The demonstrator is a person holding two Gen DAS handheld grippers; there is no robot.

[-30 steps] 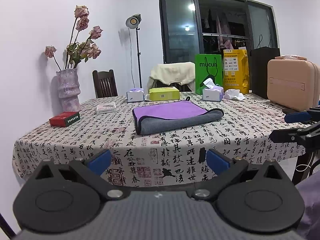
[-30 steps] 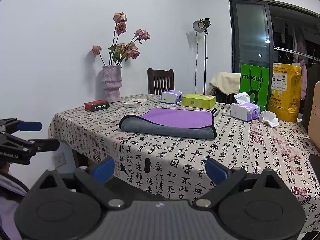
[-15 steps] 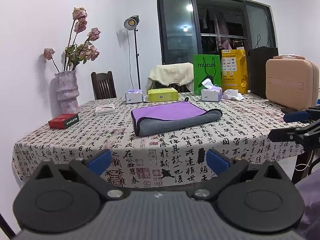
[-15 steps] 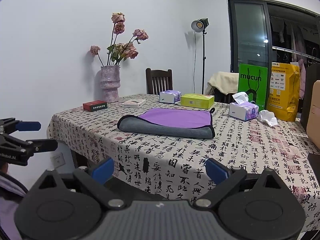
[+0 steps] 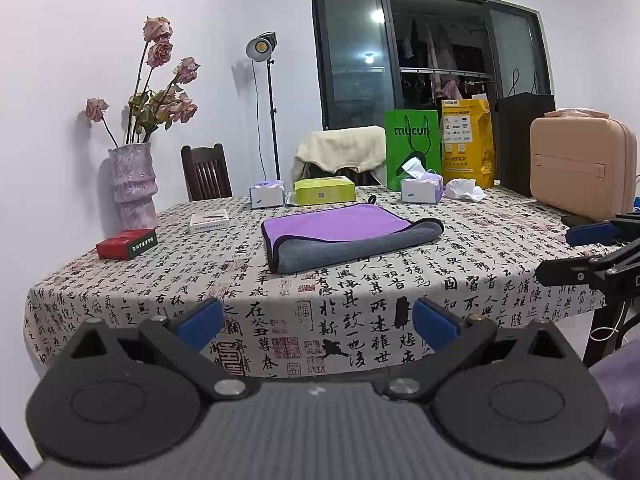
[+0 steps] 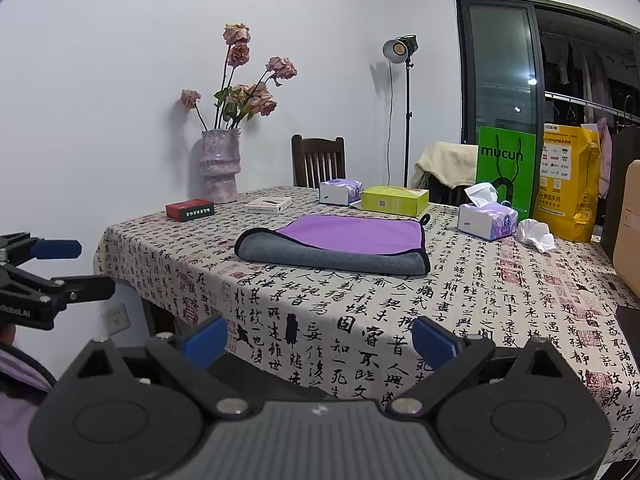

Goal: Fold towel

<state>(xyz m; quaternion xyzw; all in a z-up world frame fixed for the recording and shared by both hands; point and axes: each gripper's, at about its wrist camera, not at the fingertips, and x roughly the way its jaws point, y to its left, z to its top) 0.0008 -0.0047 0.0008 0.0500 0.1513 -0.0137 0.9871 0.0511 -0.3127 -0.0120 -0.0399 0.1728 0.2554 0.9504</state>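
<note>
1. Through the left wrist camera we see our left claw (image 5: 316,322) held in front of the table (image 5: 472,280) edge, its blue-tipped fingers (image 5: 199,322) spread wide apart with nothing between them.
2. The towel (image 5: 352,236) lies flat on the calligraphy-print tablecloth, well beyond the claw, already folded over: purple face up, grey layer showing along the near edge. Its long axis runs left to right in this view, rising slightly toward the right, and the rounded fold faces us.
3. Behind the towel stand a yellow-green box (image 5: 325,190) and two tissue boxes; to the towel's left are a red box (image 5: 127,244) and a vase (image 5: 133,186) of dried roses.
4. To the right of the towel, off the table edge, our right claw (image 5: 576,250) appears side-on, its fingers apart.
5. Through the right wrist camera our right claw (image 6: 318,340) also hangs before the table (image 6: 400,320) edge, fingers (image 6: 434,340) wide apart, holding nothing.
6. Here the towel (image 6: 340,246) sits mid-table, well apart from the claw, its long axis running left to right and dipping slightly to the right; the grey folded edge faces us, and a small hanging loop sticks out at its far right corner.
7. Left of the towel, off the table, our left claw (image 6: 76,266) shows with fingers apart.
</note>
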